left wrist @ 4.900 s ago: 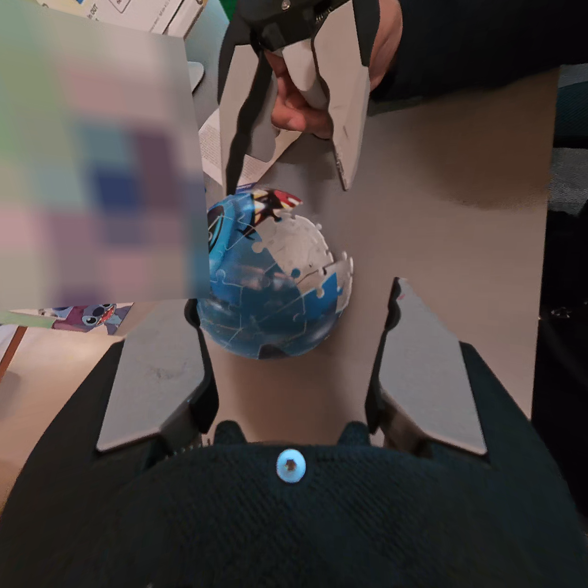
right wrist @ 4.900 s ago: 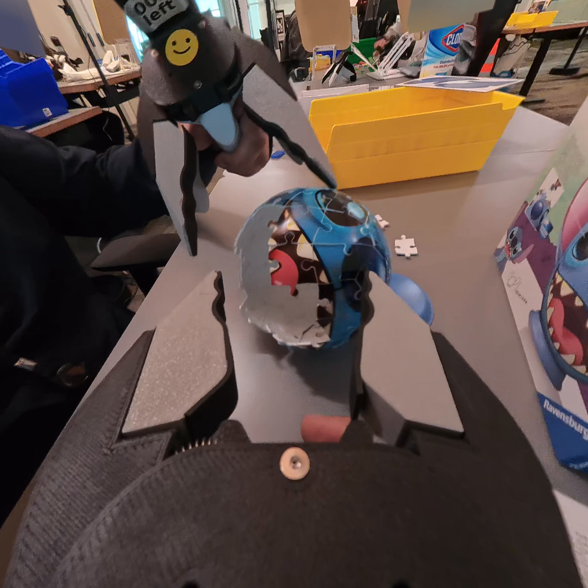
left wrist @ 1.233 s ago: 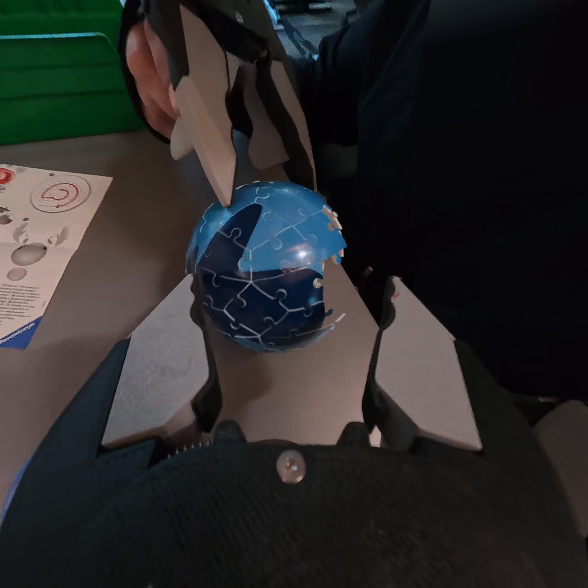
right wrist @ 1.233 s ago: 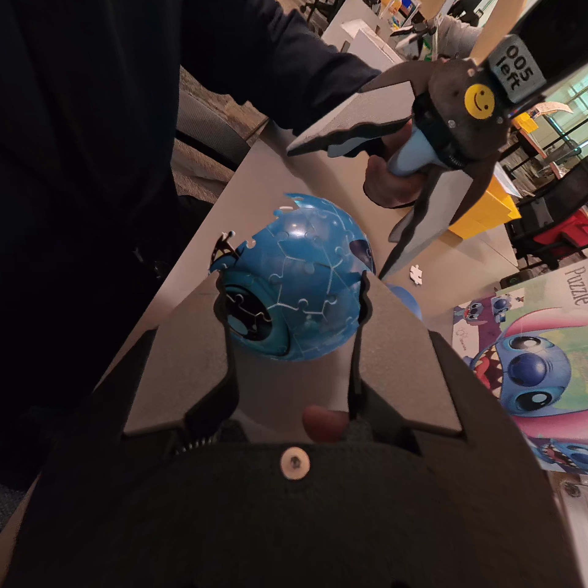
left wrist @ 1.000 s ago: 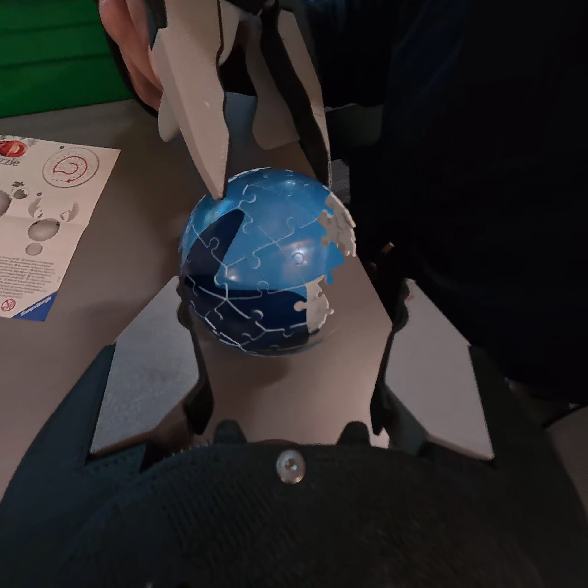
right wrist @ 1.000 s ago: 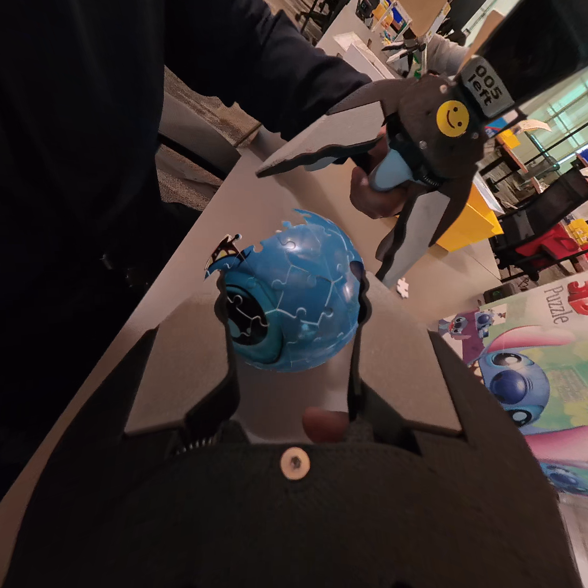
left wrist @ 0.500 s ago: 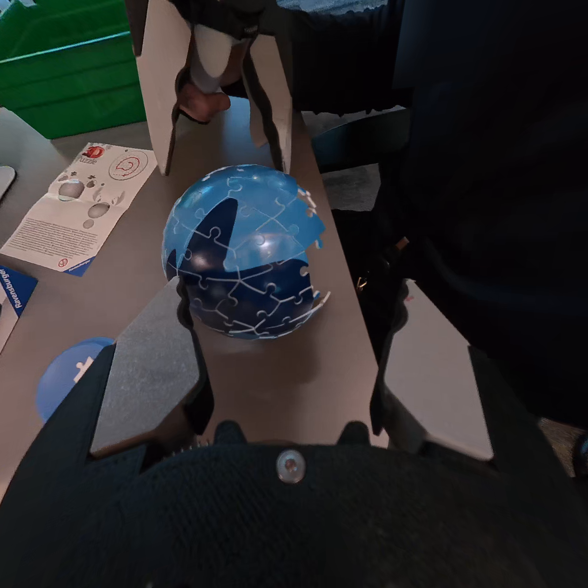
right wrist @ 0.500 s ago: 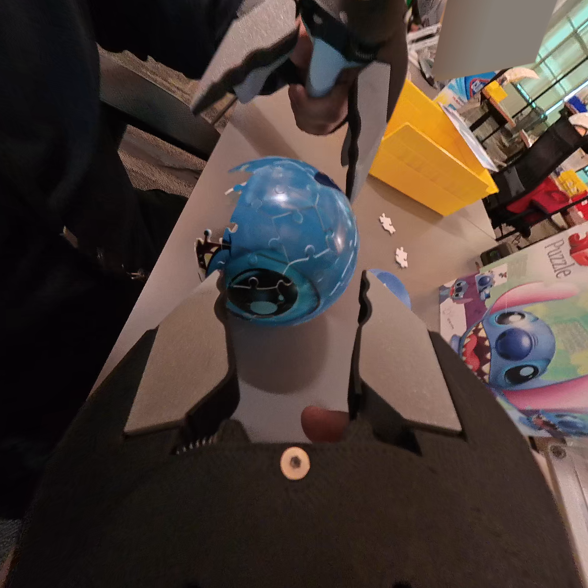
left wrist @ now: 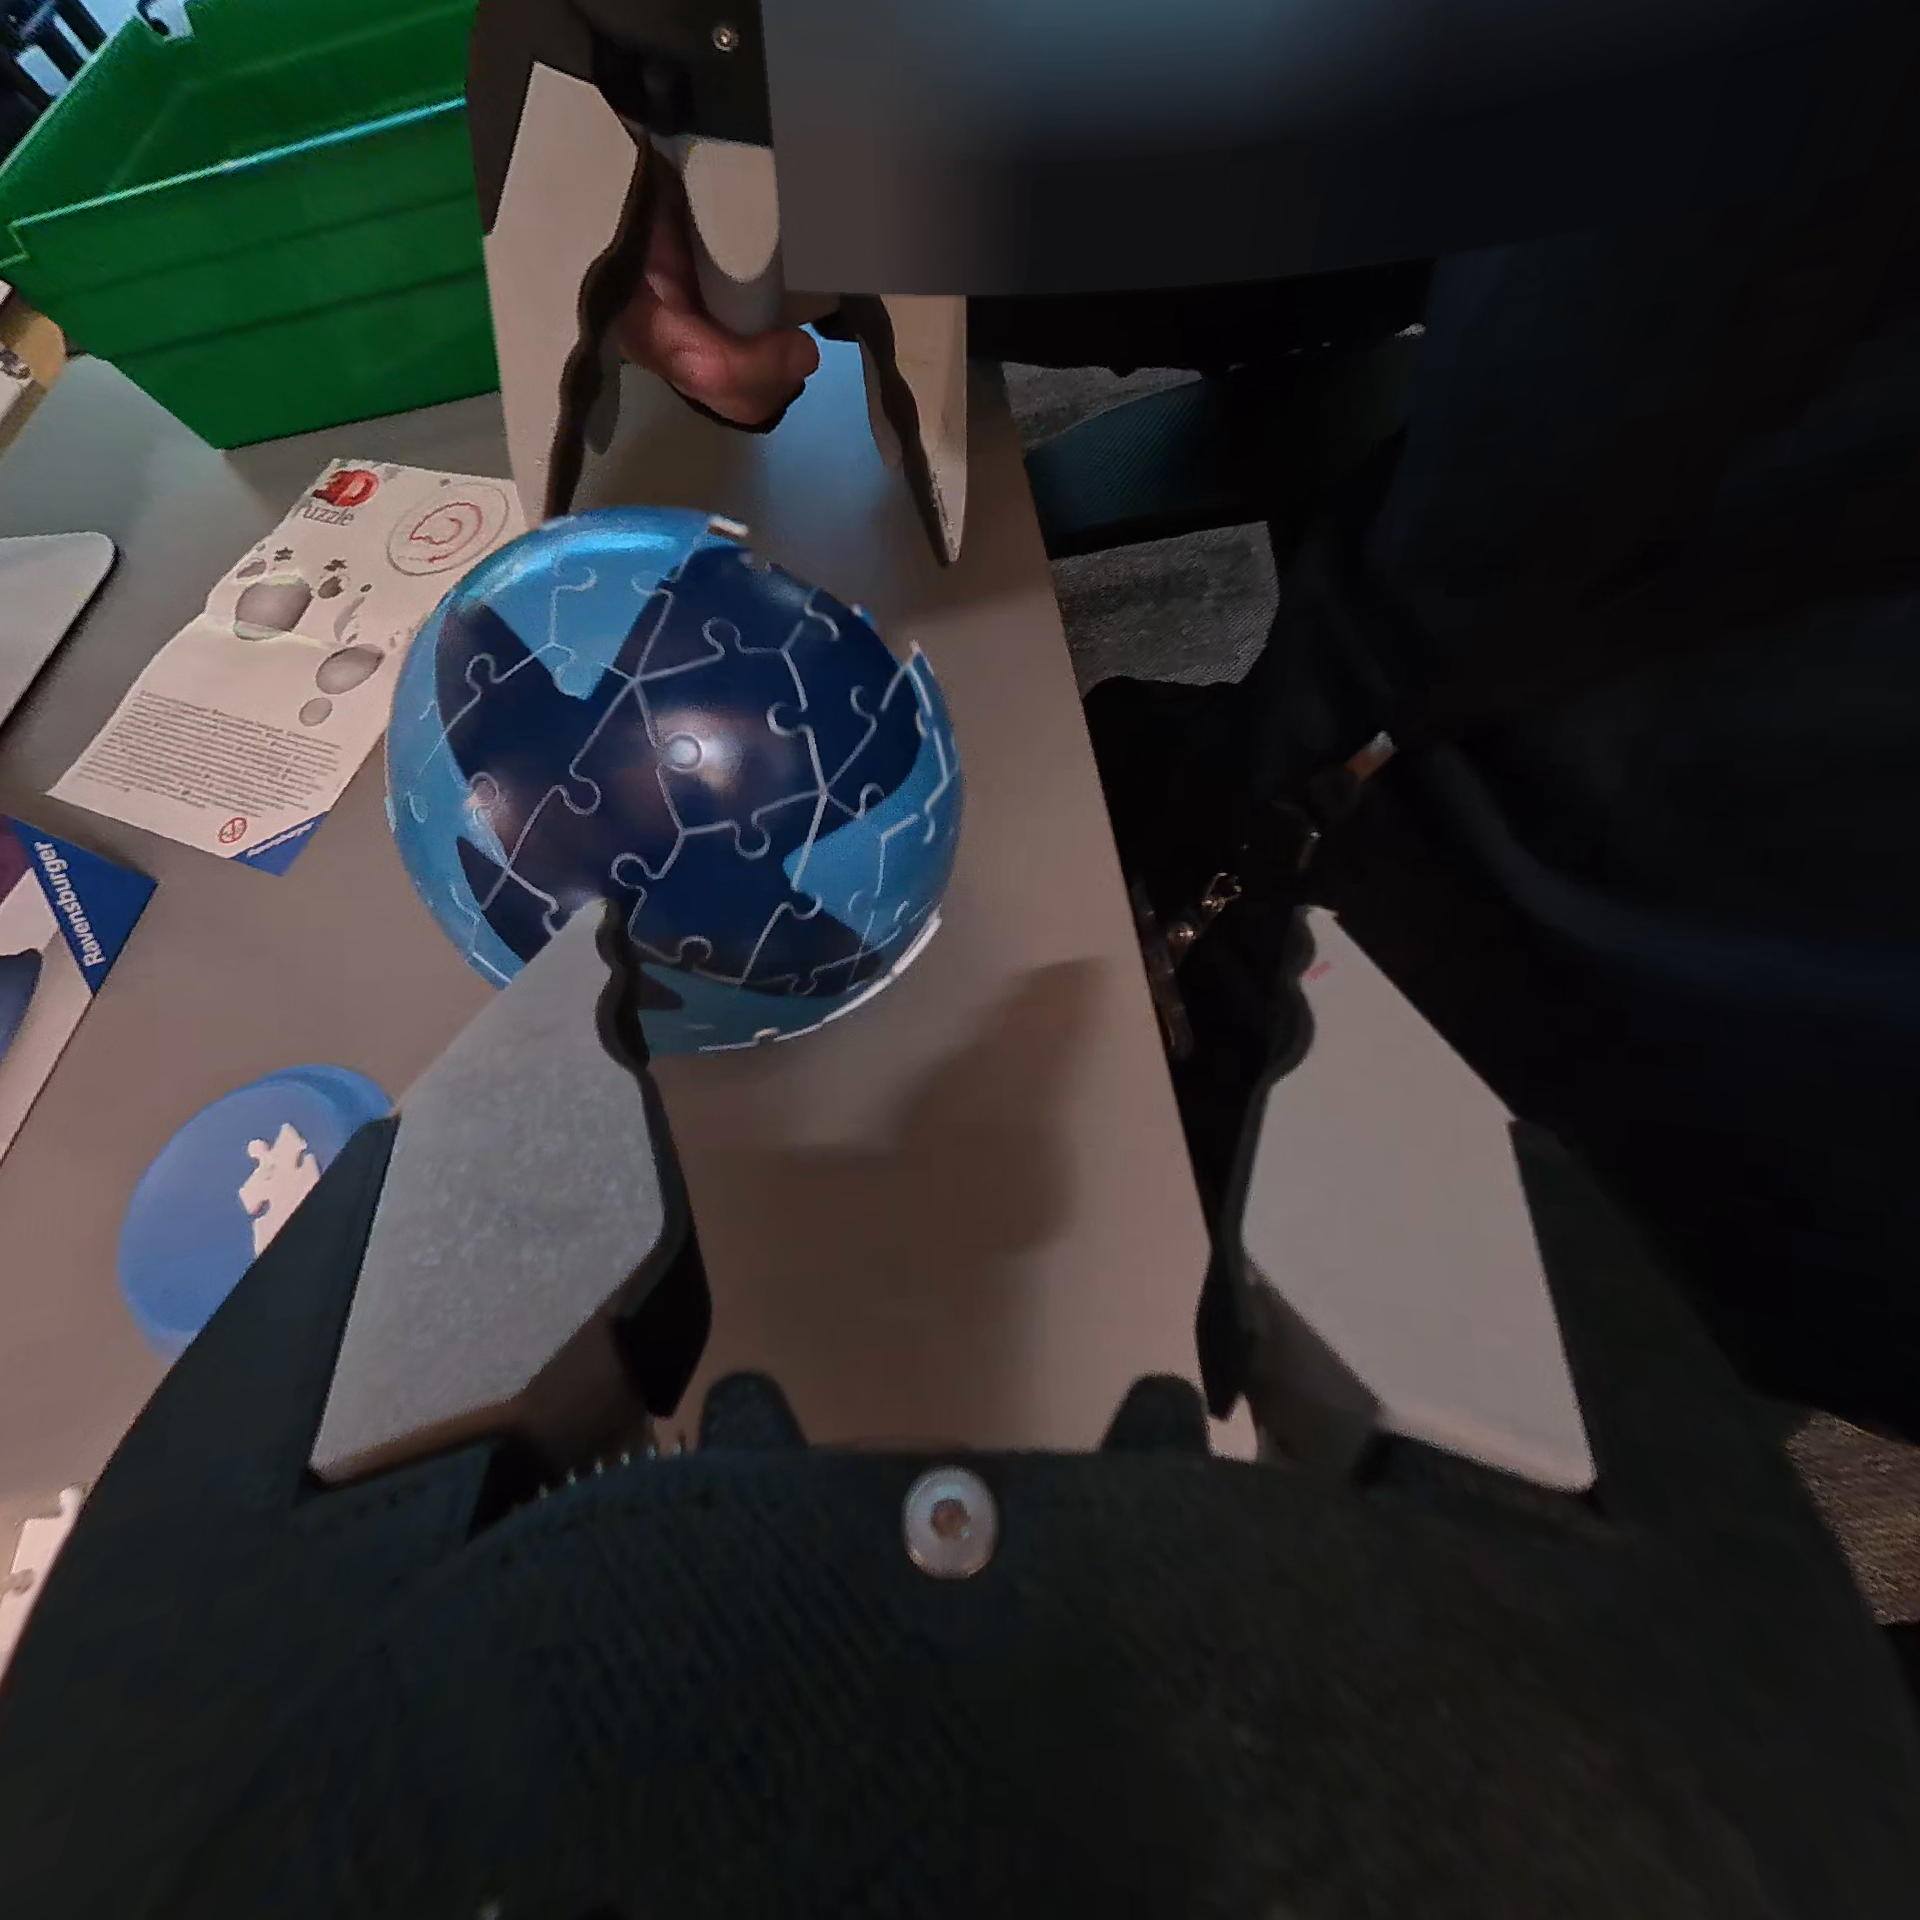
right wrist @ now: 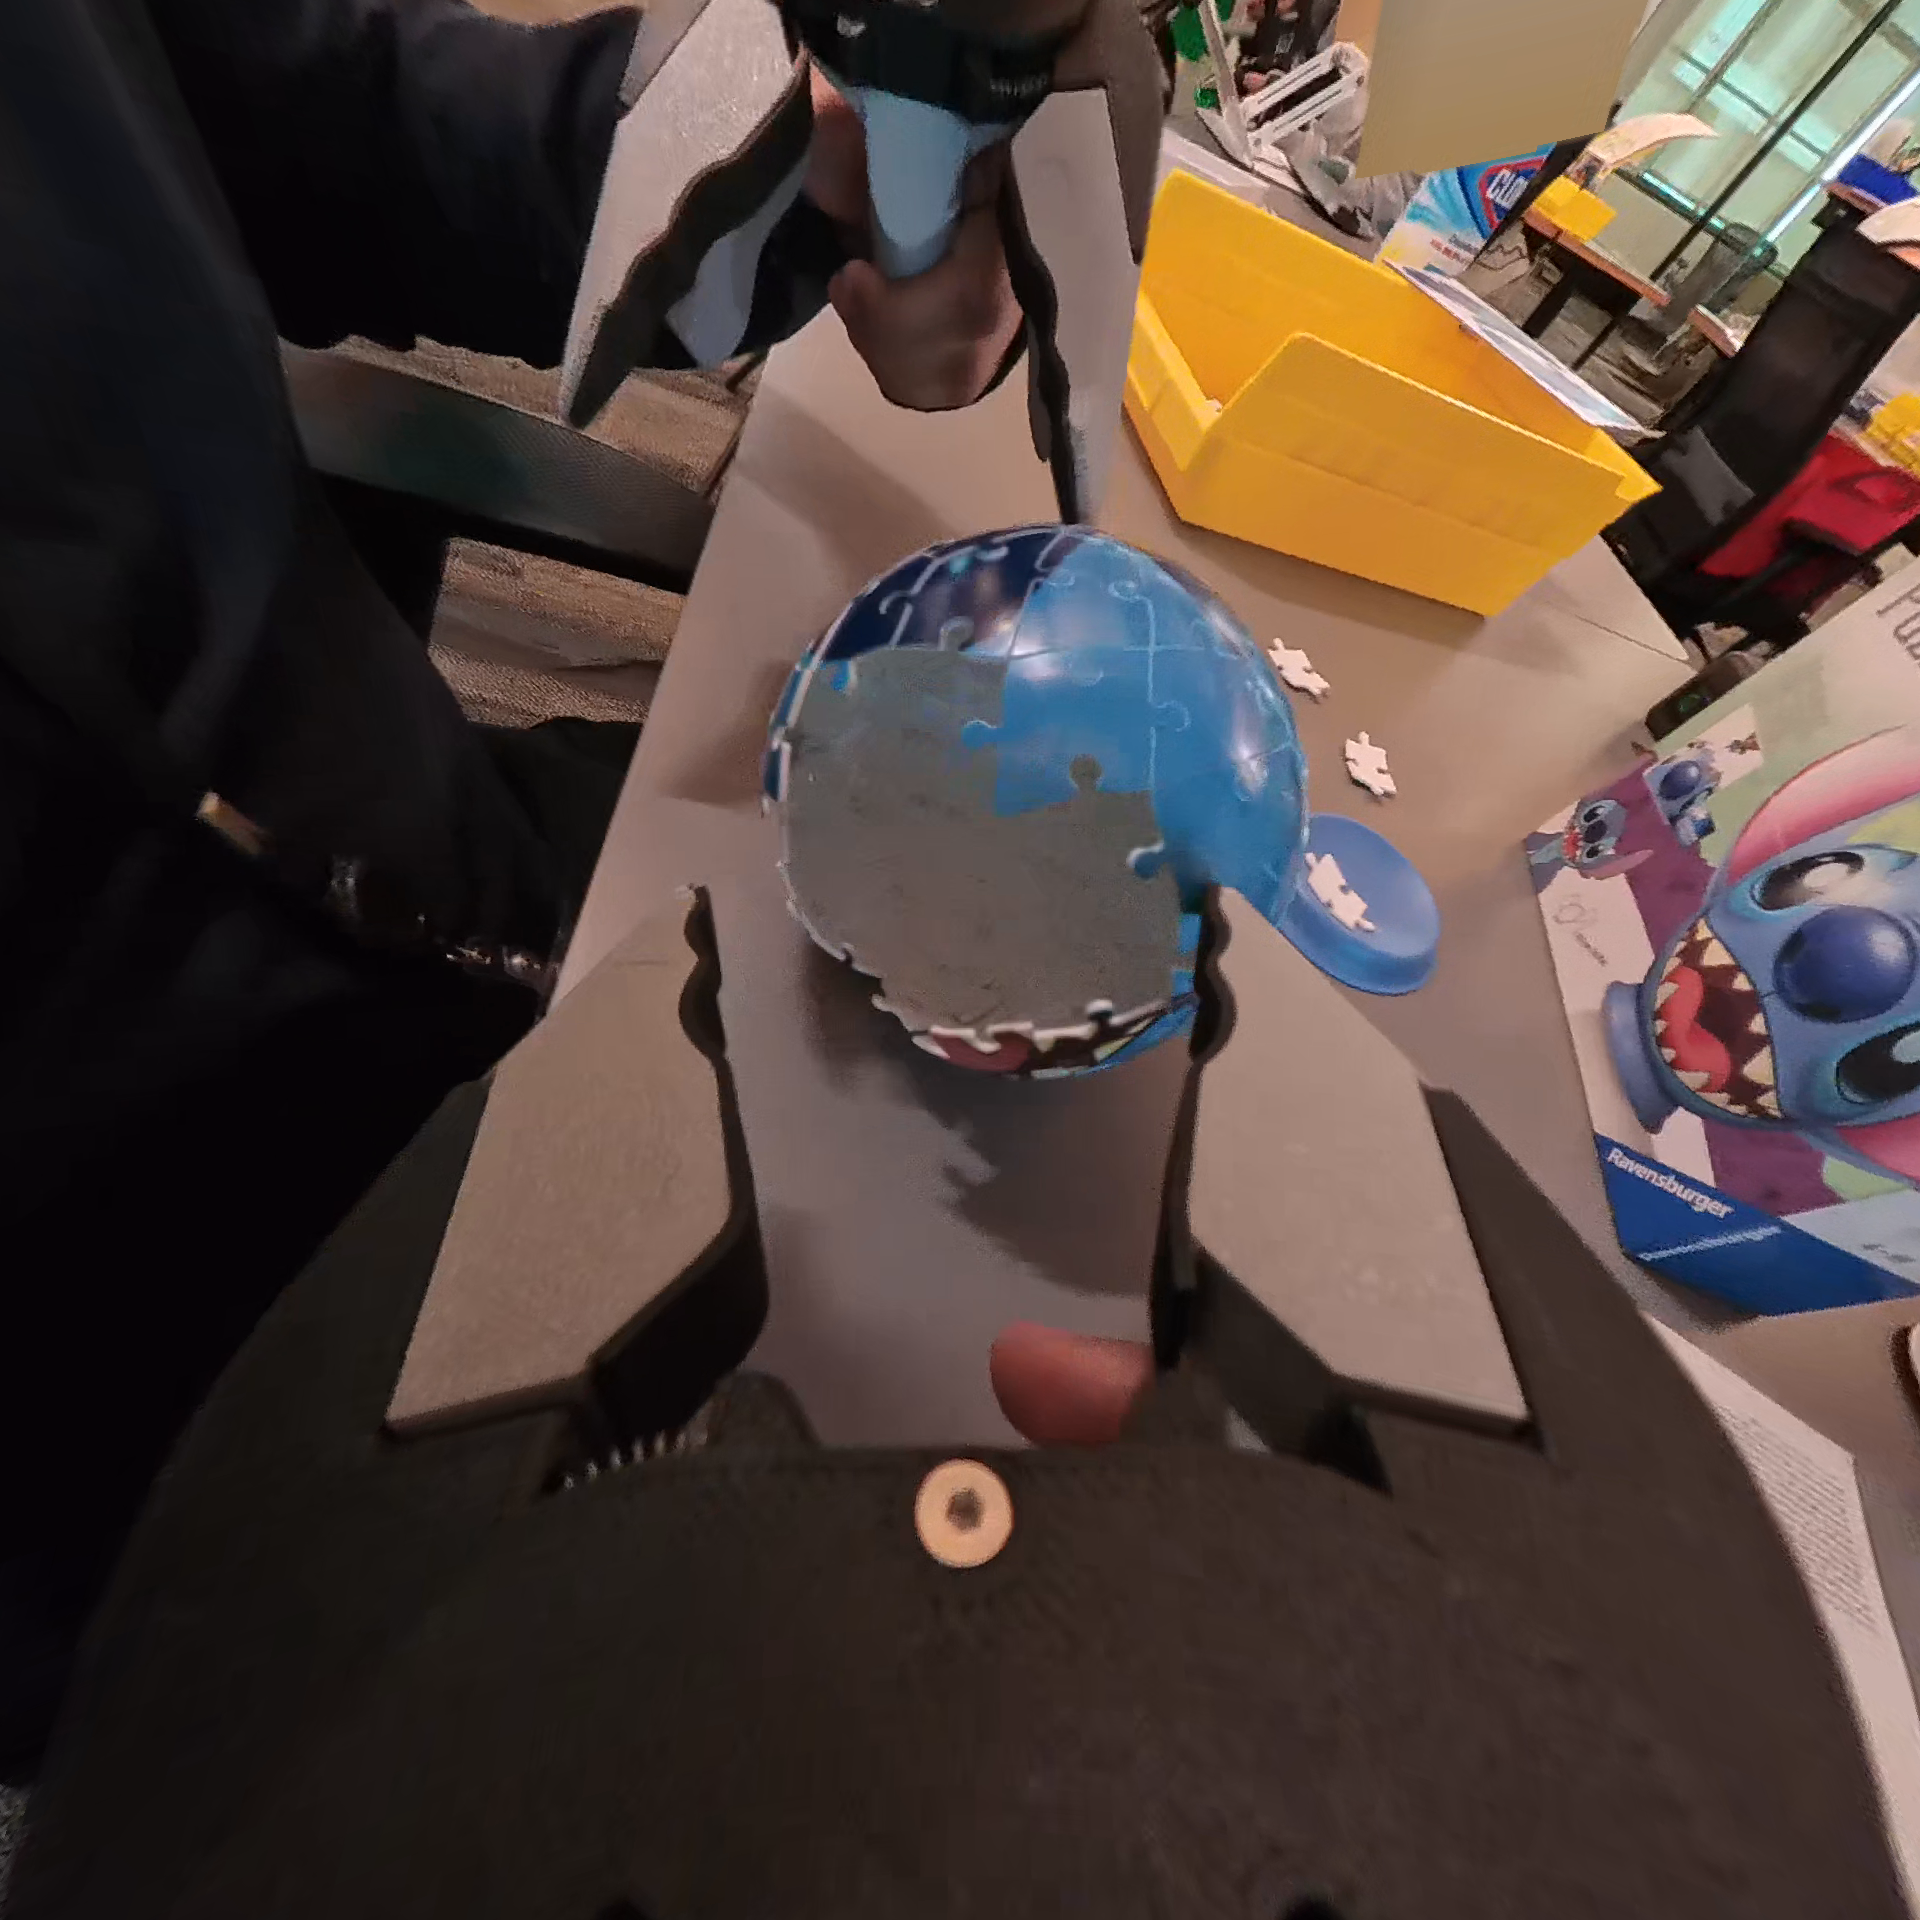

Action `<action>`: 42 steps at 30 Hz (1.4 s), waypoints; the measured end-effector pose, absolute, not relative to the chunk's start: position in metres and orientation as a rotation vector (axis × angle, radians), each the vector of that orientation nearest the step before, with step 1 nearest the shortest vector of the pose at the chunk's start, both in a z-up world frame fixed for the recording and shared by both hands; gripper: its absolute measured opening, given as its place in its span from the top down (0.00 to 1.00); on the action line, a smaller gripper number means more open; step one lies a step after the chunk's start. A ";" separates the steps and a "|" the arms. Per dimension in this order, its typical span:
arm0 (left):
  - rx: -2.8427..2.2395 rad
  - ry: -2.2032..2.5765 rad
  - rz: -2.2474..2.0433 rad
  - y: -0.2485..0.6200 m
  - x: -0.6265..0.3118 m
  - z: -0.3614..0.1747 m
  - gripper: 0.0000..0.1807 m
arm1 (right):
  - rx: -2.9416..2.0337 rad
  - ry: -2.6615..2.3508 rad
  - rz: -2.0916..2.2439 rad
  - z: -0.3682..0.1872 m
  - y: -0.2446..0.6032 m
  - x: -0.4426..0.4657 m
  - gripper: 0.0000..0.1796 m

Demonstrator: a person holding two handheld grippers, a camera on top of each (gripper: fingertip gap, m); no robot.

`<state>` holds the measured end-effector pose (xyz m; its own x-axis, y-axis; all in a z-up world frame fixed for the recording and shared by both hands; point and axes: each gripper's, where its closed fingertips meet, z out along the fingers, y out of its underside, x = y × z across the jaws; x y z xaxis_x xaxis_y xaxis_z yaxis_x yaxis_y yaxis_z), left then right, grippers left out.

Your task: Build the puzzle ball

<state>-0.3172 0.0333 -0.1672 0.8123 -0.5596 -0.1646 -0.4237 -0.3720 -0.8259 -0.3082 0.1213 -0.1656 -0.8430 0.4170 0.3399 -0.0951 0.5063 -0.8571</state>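
We see the puzzle ball (left wrist: 675,779) sitting on the grey desk (left wrist: 935,1195) close to its near edge, between our two claws. From the left wrist view it looks whole: light blue pieces around a dark blue patch, with a bright glint in the middle. The right wrist view tells us otherwise, for on that side of the puzzle ball (right wrist: 1039,800) a large gap opens onto the grey inside of the shell, with a strip of red and white along the lower rim.

Our left claw (left wrist: 940,956) is spread wide, gripping nothing; its left fingertip overlaps the ball's lower edge, while the right one hangs past the desk edge. In the right wrist view the same left claw (right wrist: 831,447) comes down from above, one fingertip right at the top of the ball; whether it touches we cannot tell. Our right claw (right wrist: 951,945) is also spread and empty, its right fingertip just at the ball's side.

Only the right wrist view gives us the yellow bin (right wrist: 1351,416), two loose white pieces (right wrist: 1335,717) and the picture box (right wrist: 1787,987). Only the left wrist view gives us the green bins (left wrist: 260,229) and the folded instruction sheet (left wrist: 291,665). Both show the blue stand (left wrist: 229,1195) with a white piece lying on it.
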 end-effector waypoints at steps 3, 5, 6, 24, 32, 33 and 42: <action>-2.018 0.701 -0.195 0.036 -0.323 -0.167 0.34 | -0.261 -2.234 1.326 -0.165 0.125 -0.318 0.52; -2.022 0.691 -0.214 0.035 -0.326 -0.168 0.34 | -0.258 -2.236 1.343 -0.164 0.128 -0.321 0.53; -2.020 0.690 -0.218 0.034 -0.326 -0.167 0.34 | -0.261 -2.238 1.335 -0.165 0.130 -0.323 0.54; -1.974 0.485 -0.404 0.063 -0.414 -0.167 0.31 | -0.332 -2.365 1.275 -0.200 0.142 -0.360 0.53; -2.039 0.475 -0.242 0.060 -0.420 -0.188 0.23 | -0.421 -2.395 1.296 -0.211 0.134 -0.384 0.46; -2.054 0.465 -0.219 0.060 -0.422 -0.192 0.21 | -0.422 -2.391 1.305 -0.211 0.131 -0.389 0.45; -2.166 0.348 -0.107 0.061 -0.443 -0.221 0.19 | -0.421 -2.441 1.387 -0.209 0.103 -0.423 0.44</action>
<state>-0.4432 0.0609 -0.2205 0.9565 -0.2870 -0.0525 -0.2083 -0.5458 -0.8116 -0.4228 0.1026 -0.2094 -0.9115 0.3949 0.1152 0.1032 0.4907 -0.8652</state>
